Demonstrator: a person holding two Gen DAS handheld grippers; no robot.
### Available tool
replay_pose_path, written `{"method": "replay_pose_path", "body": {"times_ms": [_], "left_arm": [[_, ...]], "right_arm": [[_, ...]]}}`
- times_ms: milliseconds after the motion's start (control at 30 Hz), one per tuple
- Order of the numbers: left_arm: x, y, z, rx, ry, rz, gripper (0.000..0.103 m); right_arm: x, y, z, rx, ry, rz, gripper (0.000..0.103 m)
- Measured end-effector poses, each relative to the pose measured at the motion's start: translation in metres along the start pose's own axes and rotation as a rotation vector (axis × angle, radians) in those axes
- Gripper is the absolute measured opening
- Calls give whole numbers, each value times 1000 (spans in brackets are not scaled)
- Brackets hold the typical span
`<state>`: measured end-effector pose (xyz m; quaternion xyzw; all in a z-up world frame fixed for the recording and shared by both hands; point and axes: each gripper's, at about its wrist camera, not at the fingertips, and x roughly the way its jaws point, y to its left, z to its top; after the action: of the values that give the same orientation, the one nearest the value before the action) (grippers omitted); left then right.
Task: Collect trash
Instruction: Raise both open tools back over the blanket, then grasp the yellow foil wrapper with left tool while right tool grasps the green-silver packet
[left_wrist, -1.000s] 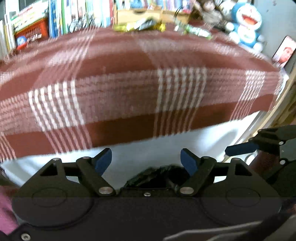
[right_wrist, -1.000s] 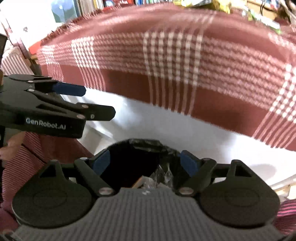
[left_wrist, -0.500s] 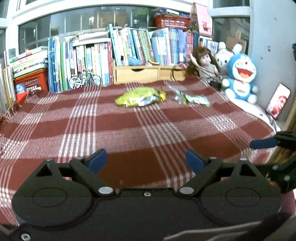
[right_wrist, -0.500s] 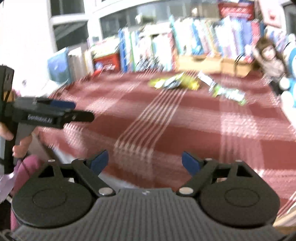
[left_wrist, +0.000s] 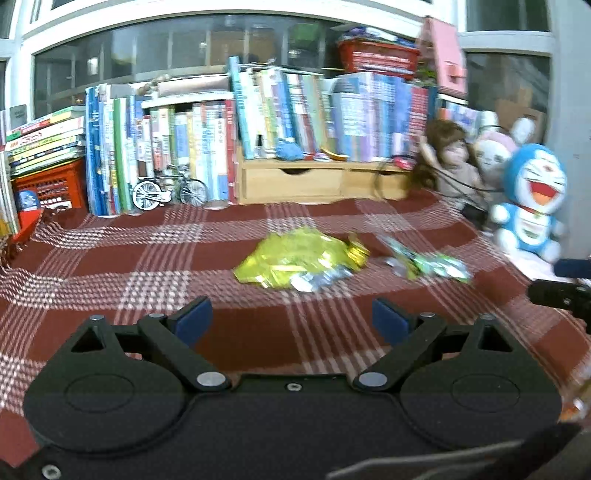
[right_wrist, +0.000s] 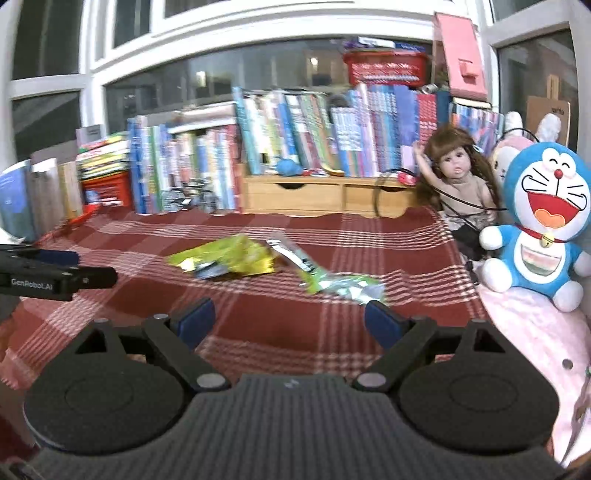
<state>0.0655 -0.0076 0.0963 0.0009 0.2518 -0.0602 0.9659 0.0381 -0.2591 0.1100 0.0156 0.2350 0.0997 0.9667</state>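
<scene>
A crumpled yellow snack bag (left_wrist: 301, 262) (right_wrist: 229, 258) lies on the red plaid cloth (left_wrist: 147, 258) (right_wrist: 369, 236), out in the middle. Beside it on the right lies a green and silver wrapper (left_wrist: 424, 264) (right_wrist: 332, 282). My left gripper (left_wrist: 291, 319) hovers over the near part of the cloth, open and holding nothing, short of the yellow bag. My right gripper (right_wrist: 288, 319) is open and bare too, close in front of the green wrapper. Each gripper shows at the edge of the other's view, the right gripper (left_wrist: 565, 288) and the left gripper (right_wrist: 85, 269).
Rows of books (left_wrist: 258, 122) and a wooden drawer box (left_wrist: 317, 181) line the far edge. A doll (right_wrist: 458, 181), a blue cat plush (right_wrist: 539, 221) and a pink rabbit plush (right_wrist: 517, 147) sit at the right. A toy bicycle (left_wrist: 166, 190) and a red crate (left_wrist: 48, 184) stand at the far left.
Both grippers rose from over the black-lined bin below the table's edge to above the cloth and moved forward toward the wrappers. The bin has dropped out of view.
</scene>
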Motion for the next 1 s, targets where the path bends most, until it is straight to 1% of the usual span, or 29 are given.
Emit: {"method": "replay_pose_path", "body": {"times_ms": [67,133,267,333,400,533,667,700,733,833,867,900,933,967,1000], "left_arm": [[23,2,7,-27,7,21,93],[46,7,14,-82,30,34,93],[89,32,18,-311,100,2,93],[108,45,17,-453,119,-15,93],[124,56,14,-551,128,-24,93],[153,61,10,-659,165,-23,93],[177,63,2,-766,203,-39,94],[182,62,0,-782,205,-30,94],[183,60,0,-782,181,-23,97],[191,54,2,-782,151,-4,98],[192,53,1,-787,134,-6,98],[193,52,0,-791,123,-11,98],[196,50,-1,-786,116,-9,99],[196,48,0,-776,107,-4,99],[196,47,0,-766,103,0,99]], "right_arm": [[18,-10,6,28,8,-33,93],[33,-19,8,62,12,-58,94],[64,-40,12,160,17,-99,94],[80,-52,13,233,22,-104,94],[94,-63,12,303,15,-122,94],[119,-80,11,424,-4,-141,96],[146,-80,14,397,11,-163,96],[153,-79,15,383,21,-164,96],[161,-79,16,367,36,-163,96],[183,-78,16,321,81,-175,96],[190,-77,16,303,102,-176,94],[198,-75,16,286,132,-172,87],[203,-74,15,274,159,-164,78],[207,-71,14,264,186,-155,74],[211,-68,12,252,207,-145,67]]}}
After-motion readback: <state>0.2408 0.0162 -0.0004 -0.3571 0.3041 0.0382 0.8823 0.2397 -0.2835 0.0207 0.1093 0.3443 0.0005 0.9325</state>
